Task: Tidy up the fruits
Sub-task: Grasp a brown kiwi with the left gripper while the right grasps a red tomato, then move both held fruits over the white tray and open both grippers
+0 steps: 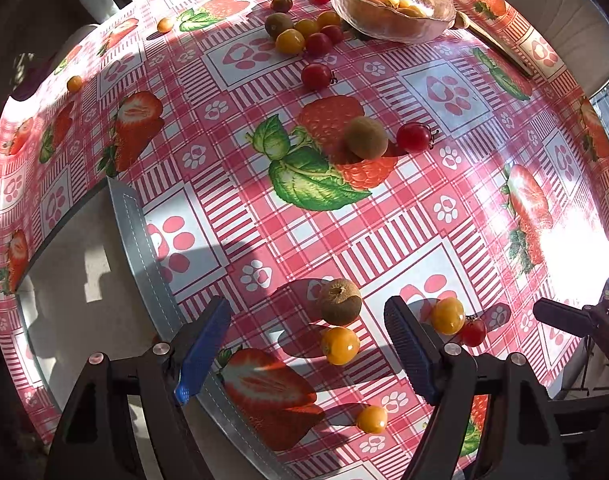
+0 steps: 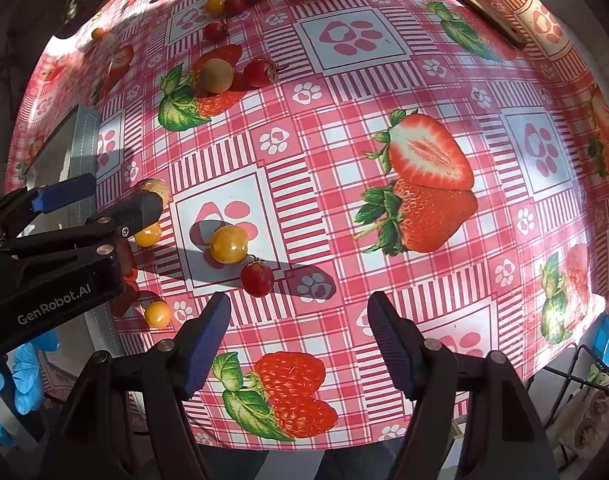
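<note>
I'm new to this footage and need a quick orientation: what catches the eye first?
The glossy red-checked strawberry-print tablecloth fills both views, strewn with small fruits. A clear glass bowl of orange fruit sits at the far edge. Near the open left gripper lies a fuzzy brown kiwi.

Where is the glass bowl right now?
In the left wrist view the glass bowl sits at the table's far edge, upper right, holding orange fruit, with a cluster of cherry tomatoes just left of it.
</note>
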Motion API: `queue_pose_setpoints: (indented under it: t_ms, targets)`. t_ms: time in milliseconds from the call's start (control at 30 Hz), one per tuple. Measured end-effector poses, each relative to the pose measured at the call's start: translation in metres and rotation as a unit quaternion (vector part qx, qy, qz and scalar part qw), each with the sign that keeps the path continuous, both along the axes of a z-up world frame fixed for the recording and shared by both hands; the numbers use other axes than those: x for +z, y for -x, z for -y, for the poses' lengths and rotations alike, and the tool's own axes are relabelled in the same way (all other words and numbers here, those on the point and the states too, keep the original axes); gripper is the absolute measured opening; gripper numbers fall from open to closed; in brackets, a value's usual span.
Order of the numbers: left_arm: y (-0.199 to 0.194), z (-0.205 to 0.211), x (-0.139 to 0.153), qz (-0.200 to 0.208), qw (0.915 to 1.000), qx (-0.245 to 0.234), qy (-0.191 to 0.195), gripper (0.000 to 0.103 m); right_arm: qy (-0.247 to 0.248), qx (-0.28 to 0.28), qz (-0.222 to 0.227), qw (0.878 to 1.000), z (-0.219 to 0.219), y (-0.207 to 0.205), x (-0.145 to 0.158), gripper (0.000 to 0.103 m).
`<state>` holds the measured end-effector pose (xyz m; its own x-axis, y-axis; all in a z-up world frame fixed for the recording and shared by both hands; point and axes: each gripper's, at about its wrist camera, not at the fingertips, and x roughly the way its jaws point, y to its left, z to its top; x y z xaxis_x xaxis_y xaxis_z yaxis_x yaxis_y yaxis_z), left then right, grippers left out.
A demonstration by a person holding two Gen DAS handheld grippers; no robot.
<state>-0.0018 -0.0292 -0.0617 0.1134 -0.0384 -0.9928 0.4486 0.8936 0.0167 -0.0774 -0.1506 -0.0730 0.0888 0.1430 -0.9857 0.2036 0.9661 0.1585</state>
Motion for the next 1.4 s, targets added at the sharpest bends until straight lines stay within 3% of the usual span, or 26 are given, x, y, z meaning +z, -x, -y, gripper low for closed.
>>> queue_pose_setpoints:
  t_ms: [300,433,600,667,733,1000,1400]
  targets:
    - [-0.002,0.008,-0.018,-0.019,0.9997,0.010,-0.011,0.080,0.009,0.016,0.002,1.000,-0.024,-0.005,-0.012,0.073]
    - [-0.003,0.009,-0.023,-0.023,0.9996,0.015,-0.005,0.068,0.024,0.022,0.004,0.999,-0.040,-0.010,-0.012,0.070]
    - [-0.001,0.017,-0.022,-0.016,0.9998,0.012,0.002,0.048,0.048,0.037,0.003,0.998,-0.054,-0.026,-0.011,0.048]
    - [-0.003,0.019,-0.018,-0.015,0.9998,0.013,0.009,0.030,0.055,0.047,0.003,0.997,-0.057,-0.029,-0.011,0.027]
    - [-0.005,0.021,-0.015,-0.017,0.9996,0.017,0.012,0.026,0.050,0.045,0.002,0.998,-0.055,-0.030,-0.011,0.018]
    - [-0.007,0.001,0.011,-0.017,0.9974,0.052,0.048,0.026,-0.014,-0.001,0.002,1.000,-0.024,-0.031,-0.005,0.019]
    - [0.019,-0.038,0.045,0.007,0.9956,0.068,0.064,0.026,-0.024,-0.007,0.016,1.000,-0.011,-0.033,0.021,0.019]
